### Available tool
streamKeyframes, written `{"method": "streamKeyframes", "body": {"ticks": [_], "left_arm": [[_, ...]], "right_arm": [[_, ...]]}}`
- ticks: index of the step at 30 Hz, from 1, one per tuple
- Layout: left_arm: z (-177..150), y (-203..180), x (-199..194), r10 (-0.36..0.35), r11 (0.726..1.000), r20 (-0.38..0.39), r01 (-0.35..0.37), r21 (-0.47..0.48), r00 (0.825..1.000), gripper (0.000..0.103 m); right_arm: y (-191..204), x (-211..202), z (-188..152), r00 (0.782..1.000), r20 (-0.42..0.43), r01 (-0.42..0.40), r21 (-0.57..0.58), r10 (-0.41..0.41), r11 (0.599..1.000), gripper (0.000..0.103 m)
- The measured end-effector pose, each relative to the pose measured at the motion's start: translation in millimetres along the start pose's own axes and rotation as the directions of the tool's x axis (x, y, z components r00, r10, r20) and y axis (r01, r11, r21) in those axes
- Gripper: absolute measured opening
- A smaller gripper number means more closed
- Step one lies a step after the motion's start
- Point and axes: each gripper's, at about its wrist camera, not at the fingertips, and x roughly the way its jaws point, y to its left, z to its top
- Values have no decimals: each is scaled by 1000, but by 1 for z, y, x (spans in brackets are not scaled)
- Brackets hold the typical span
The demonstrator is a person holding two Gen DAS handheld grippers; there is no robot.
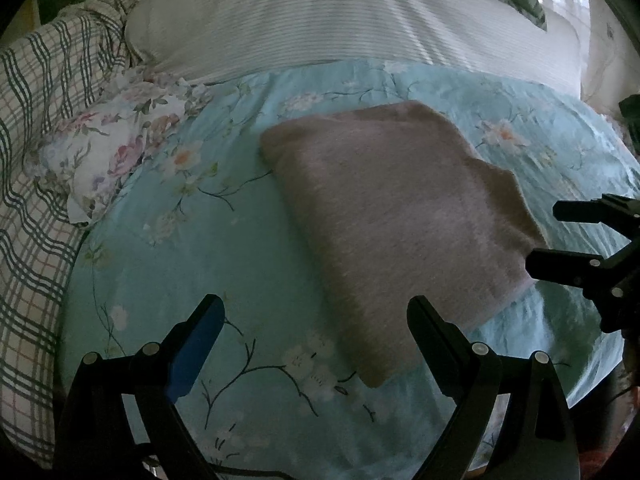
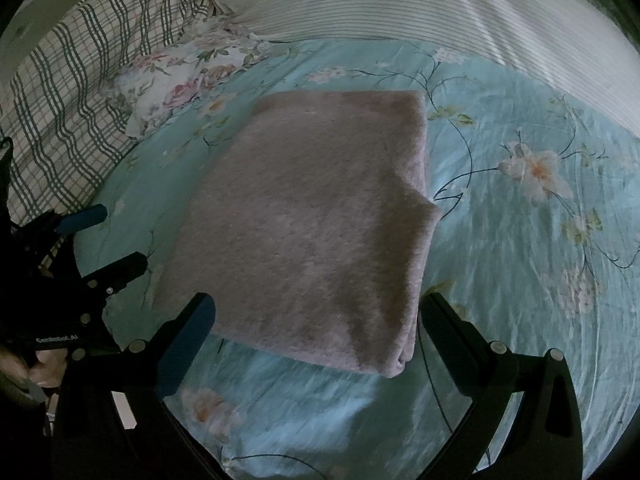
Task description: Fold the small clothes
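Left gripper [image 1: 316, 312]: two black fingers with a flat blue pad on one, spread wide apart, with nothing between them. It hangs above the bed, just beside the near left edge of the cloth.

Right gripper [image 2: 318, 310]: same black fingers and blue pad, also spread wide and holding nothing. Its tips sit near the front edge of the cloth. Whether they touch the cloth is hard to tell, as that edge is blurry.

Folded cloth [image 2: 312, 220]: a small, soft, fuzzy piece in dusty pink-grey. It lies flat in a neat, almost square shape, with thick stacked layers showing at the near right corner. One side has a little step in its edge. It rests in the middle of the blue sheet, between the two grippers.

Blue sheet [image 1: 248, 240]: smooth, thin, shiny fabric with white flowers and dark thin branches. It has small wrinkles.

Flower pillow [image 1: 116, 148]: white, puffy, with pink roses, near the cloth's far left corner but apart from it.

Checked blanket [image 1: 36, 128]: cream with green lines, bunched up at the left.

Striped cover [image 1: 320, 16]: white with fine lines, lying behind the sheet.
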Motion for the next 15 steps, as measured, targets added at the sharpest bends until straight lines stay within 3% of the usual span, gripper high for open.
{"method": "streamKeyframes", "body": {"ticks": [15], "left_arm": [[5, -1, 7, 7, 1000, -2, -7, -11, 1000, 93]], "right_arm": [[-11, 8, 3, 1000, -2, -4, 19, 4, 1000, 103]]}}
